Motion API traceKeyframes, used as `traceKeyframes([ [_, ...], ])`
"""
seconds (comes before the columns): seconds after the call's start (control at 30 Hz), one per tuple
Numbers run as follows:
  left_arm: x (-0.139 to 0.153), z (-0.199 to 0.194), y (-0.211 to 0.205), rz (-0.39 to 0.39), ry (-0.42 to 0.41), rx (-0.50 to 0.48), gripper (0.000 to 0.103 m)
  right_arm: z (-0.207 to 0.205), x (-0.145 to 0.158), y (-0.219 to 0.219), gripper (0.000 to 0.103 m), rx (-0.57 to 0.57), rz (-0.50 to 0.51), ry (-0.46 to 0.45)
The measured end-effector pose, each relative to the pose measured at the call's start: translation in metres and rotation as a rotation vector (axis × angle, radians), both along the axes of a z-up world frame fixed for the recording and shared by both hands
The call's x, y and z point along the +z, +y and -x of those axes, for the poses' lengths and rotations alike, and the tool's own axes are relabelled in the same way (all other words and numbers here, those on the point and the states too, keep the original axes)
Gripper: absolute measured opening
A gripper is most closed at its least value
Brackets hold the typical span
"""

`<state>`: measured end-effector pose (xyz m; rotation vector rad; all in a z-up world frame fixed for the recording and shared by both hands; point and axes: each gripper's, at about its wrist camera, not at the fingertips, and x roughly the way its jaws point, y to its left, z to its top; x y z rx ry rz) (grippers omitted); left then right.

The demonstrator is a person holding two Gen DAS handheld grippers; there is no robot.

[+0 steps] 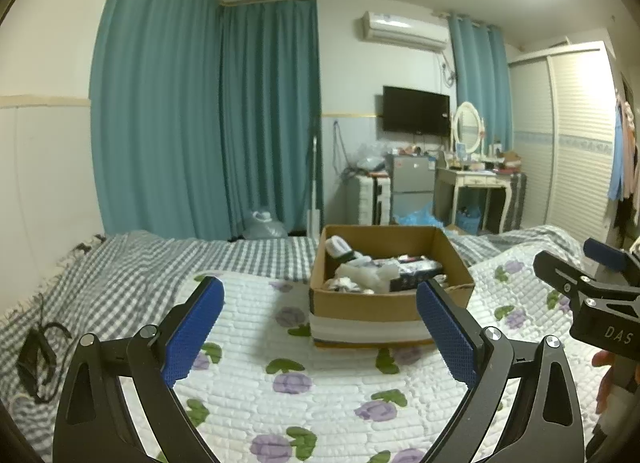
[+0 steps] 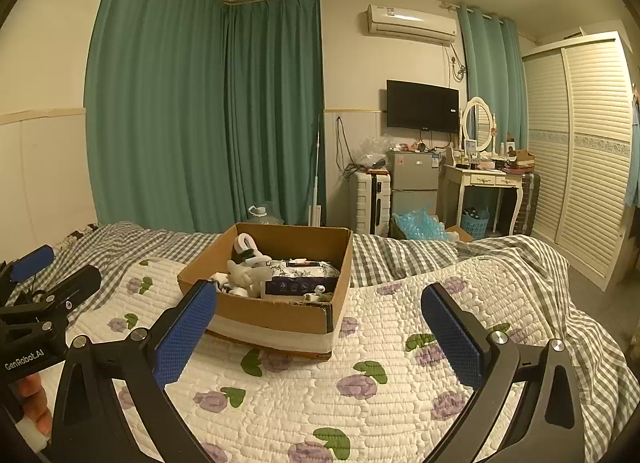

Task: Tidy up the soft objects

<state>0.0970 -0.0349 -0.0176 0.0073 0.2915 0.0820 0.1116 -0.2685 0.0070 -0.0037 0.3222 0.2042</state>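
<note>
1. The bed (image 1: 132, 263) carries everything: a flowered quilt (image 1: 320, 383) lies over a grey check sheet; its flat, soft top serves as the sorting place.
2. The box (image 1: 372, 305) sits on the quilt near the bed's middle, open top up, likely so that soft things can be dropped in from above; in the left view one short wall faces the camera and its long axis seems to run away toward the far wall; in the right view it shows a corner (image 2: 332, 315) instead.
3. Inside lie white soft toys (image 2: 248, 275) heaped at the left, and a flat dark-fronted pack (image 2: 304, 283) lying lengthwise at the right.
4. The left gripper (image 1: 320, 327) hangs above the quilt, short of the box, aimed at it; its fingers are released and empty.
5. The right gripper (image 2: 318, 333) hangs beside it, fingers likewise spread wide, holding nothing; both look ready to reach in.
</note>
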Motion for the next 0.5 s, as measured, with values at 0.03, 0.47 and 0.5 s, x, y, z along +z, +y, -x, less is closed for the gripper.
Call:
traceKeyframes([
  [0.03, 0.0001, 0.0, 0.0001, -0.001, 0.0, 0.0, 0.099, -0.0001, 0.0001, 0.0, 0.103, -0.001, 0.0, 0.0],
  [0.47, 0.0007, -0.0007, 0.0017, 0.004, 0.011, -0.005, 0.099, -0.0012, -0.0021, 0.0005, 0.103, -0.004, -0.001, 0.003],
  [0.5, 0.0008, -0.0008, 0.0017, 0.005, 0.012, -0.007, 0.099, -0.0014, -0.0024, 0.0006, 0.103, -0.004, 0.0, 0.003],
])
